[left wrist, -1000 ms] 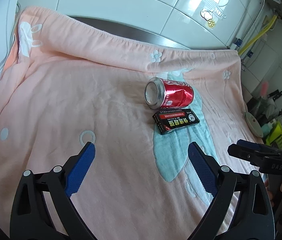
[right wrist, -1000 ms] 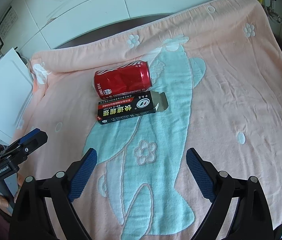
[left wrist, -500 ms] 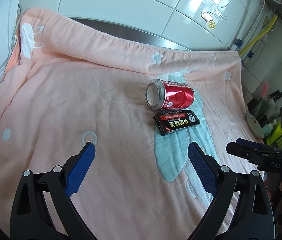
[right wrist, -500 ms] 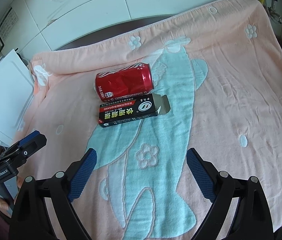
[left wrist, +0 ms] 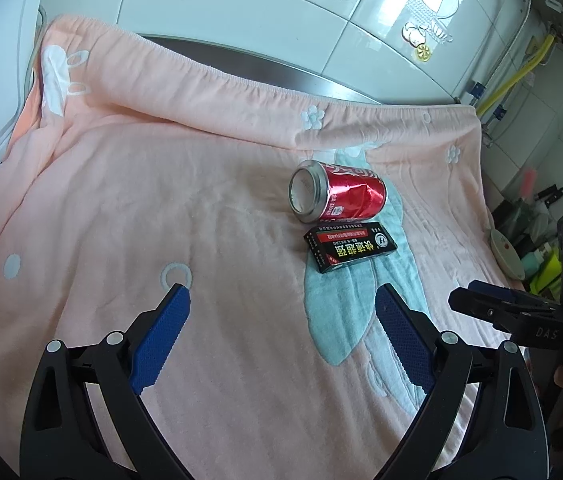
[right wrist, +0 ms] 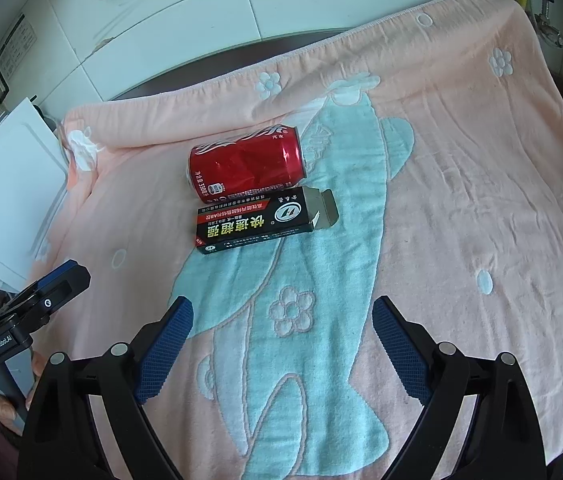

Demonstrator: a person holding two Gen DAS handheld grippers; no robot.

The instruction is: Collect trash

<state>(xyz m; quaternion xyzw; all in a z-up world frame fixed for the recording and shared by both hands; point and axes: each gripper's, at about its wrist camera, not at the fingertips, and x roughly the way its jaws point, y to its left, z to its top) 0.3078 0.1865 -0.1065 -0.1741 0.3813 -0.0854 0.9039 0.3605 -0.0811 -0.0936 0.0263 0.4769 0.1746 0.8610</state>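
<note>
1. Over the last second both my grippers have crept slightly nearer the trash; in each wrist view the dented red soda can (right wrist: 246, 168) and the black carton (right wrist: 259, 222) sit a touch closer than a moment ago, otherwise unmoved.
2. My right gripper (right wrist: 283, 344) is spread wide and empty. The carton lies ahead and a little left of it, and the can lies on its side just beyond, apparently touching the carton.
3. My left gripper (left wrist: 281, 336) is equally wide and empty; both items lie ahead to its right.
4. Everything rests on the pink towel (right wrist: 481, 200), nothing collected yet.
5. I judge this an approach phase: the carton looks the nearer first pick, though no bin is visible.
</note>
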